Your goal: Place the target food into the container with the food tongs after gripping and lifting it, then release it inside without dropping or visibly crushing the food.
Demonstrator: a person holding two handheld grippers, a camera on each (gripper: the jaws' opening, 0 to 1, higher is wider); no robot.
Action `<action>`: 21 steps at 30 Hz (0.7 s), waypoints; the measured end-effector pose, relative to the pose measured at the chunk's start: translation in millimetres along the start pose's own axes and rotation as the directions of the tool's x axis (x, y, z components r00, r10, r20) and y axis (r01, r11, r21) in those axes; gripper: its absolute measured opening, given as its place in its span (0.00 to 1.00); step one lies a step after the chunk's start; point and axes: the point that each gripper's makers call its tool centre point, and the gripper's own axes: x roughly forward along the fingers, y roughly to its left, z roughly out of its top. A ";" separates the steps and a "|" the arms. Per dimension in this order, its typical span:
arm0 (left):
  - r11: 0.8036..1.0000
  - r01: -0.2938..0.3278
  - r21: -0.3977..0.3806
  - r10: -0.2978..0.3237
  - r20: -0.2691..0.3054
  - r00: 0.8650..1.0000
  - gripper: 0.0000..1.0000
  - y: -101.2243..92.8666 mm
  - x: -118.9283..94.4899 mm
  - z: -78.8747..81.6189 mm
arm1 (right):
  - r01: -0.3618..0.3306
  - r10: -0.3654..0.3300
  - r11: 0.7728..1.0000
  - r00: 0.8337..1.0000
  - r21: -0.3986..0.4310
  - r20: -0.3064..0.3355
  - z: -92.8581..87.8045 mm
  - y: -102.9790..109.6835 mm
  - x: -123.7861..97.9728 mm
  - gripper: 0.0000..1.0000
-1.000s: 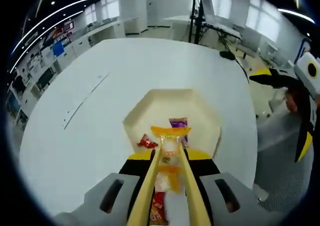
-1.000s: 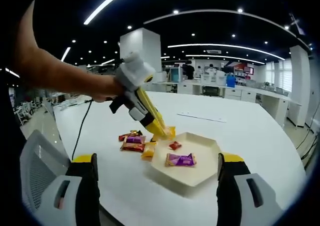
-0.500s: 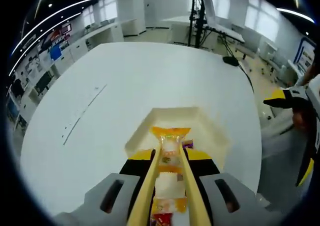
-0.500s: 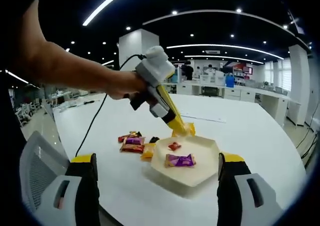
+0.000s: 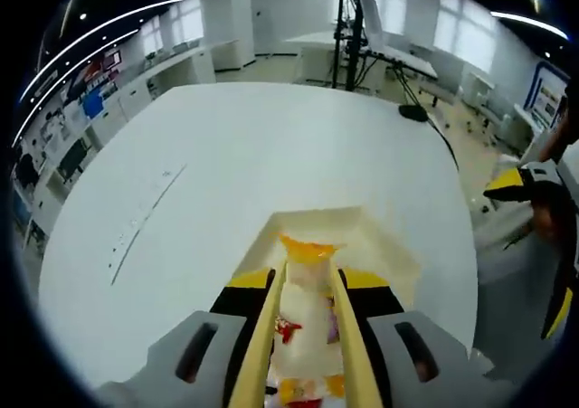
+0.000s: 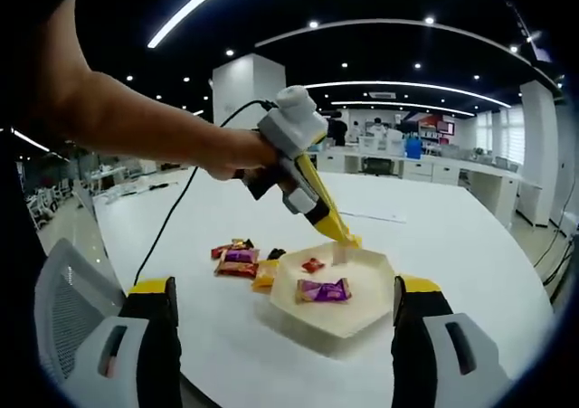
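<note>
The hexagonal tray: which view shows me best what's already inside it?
The right gripper view: the whole tray lies open, with a purple packet and a small red one inside. In the left gripper view the tongs and held packet cover most of it.

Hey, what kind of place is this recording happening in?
Probably an open-plan office or lab: a big white table, rows of desks with monitors behind, recessed ceiling lights and a tripod stand.

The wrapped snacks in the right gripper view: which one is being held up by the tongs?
The orange-ended snack, clamped in the yellow tongs over the tray. The purple and red snacks lie in the tray.
</note>
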 end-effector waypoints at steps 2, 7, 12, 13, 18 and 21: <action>1.000 0.005 -0.007 -0.005 0.014 1.000 0.24 -0.3 -3.3 2.7 | -0.002 0.002 1.000 1.000 -0.001 -0.001 -0.2 0.6 0.2 0.97; 1.000 0.004 0.003 -0.004 0.032 0.999 0.25 1.2 -8.9 6.1 | -0.006 0.006 1.000 1.000 -0.001 -0.005 -1.2 1.6 0.6 0.97; 1.000 0.006 -0.012 -0.005 0.062 0.998 0.25 4.3 -16.9 8.5 | -0.010 0.010 1.000 1.000 -0.008 -0.008 -1.5 2.6 0.9 0.97; 1.000 0.004 -0.021 -0.002 0.073 0.997 0.25 5.8 -19.2 9.3 | -0.011 0.011 1.000 1.000 -0.006 -0.008 -1.7 2.6 1.0 0.97; 0.999 -0.018 -0.033 0.021 0.099 0.995 0.26 13.0 -34.4 8.3 | -0.018 0.018 1.000 1.000 -0.015 -0.013 -2.2 4.4 1.3 0.97; 0.998 -0.028 -0.049 0.034 0.111 0.993 0.26 17.7 -43.3 1.7 | -0.017 0.017 1.000 1.000 -0.009 -0.013 -2.7 3.2 1.5 0.97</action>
